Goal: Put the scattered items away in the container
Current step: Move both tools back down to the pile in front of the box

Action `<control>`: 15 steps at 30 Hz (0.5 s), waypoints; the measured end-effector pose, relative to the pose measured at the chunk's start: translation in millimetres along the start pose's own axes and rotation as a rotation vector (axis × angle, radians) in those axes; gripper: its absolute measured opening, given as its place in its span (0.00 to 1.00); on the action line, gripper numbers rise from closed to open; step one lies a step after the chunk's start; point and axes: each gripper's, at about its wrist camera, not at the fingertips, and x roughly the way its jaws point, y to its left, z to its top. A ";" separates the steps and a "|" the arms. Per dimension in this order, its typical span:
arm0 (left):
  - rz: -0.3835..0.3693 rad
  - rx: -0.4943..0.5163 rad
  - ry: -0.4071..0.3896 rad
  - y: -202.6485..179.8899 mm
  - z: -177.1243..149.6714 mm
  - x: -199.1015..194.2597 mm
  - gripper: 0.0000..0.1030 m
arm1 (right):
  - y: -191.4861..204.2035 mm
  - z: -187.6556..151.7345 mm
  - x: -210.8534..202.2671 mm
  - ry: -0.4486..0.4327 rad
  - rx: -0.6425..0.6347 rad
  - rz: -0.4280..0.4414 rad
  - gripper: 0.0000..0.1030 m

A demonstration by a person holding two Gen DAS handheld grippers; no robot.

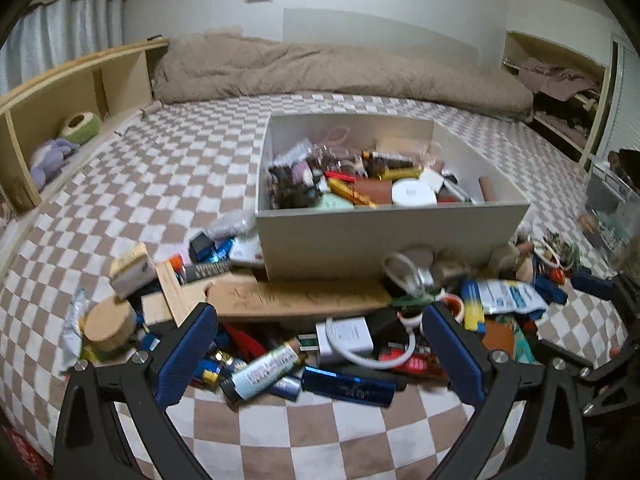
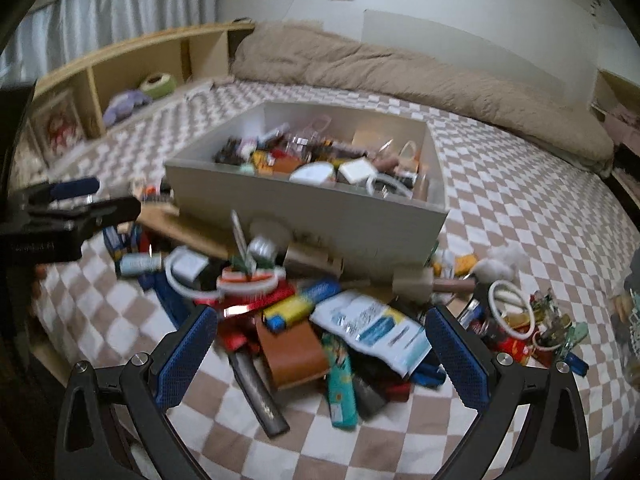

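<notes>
A white box stands on the checkered bed, filled with several small items. A pile of scattered items lies in front of it. My left gripper is open and empty above a white charger, a pale tube and a blue metallic case. My right gripper is open and empty above a brown leather wallet, a white and blue packet and a teal packet. The left gripper also shows at the left edge of the right wrist view.
A tan duvet lies along the bed's far side. A wooden shelf with plush toys borders the left. A wooden board lies before the box. More small items with a white ring lie at the right.
</notes>
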 end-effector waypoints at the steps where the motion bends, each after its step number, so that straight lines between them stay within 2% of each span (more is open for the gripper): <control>1: -0.007 0.002 0.008 0.2 -2.6 1.7 1.00 | 2.2 -6.0 4.4 0.010 -0.005 0.005 1.00; 6: -0.032 0.018 0.057 3.2 -18.7 12.1 1.00 | 7.6 -28.9 20.8 0.088 -0.019 0.040 1.00; 10: -0.093 0.017 0.112 6.1 -30.8 19.2 1.00 | 6.7 -40.7 31.4 0.142 -0.015 0.045 1.00; 15: -0.263 -0.001 0.209 9.9 -47.1 24.0 1.00 | 4.8 -52.3 38.0 0.192 -0.014 0.050 1.00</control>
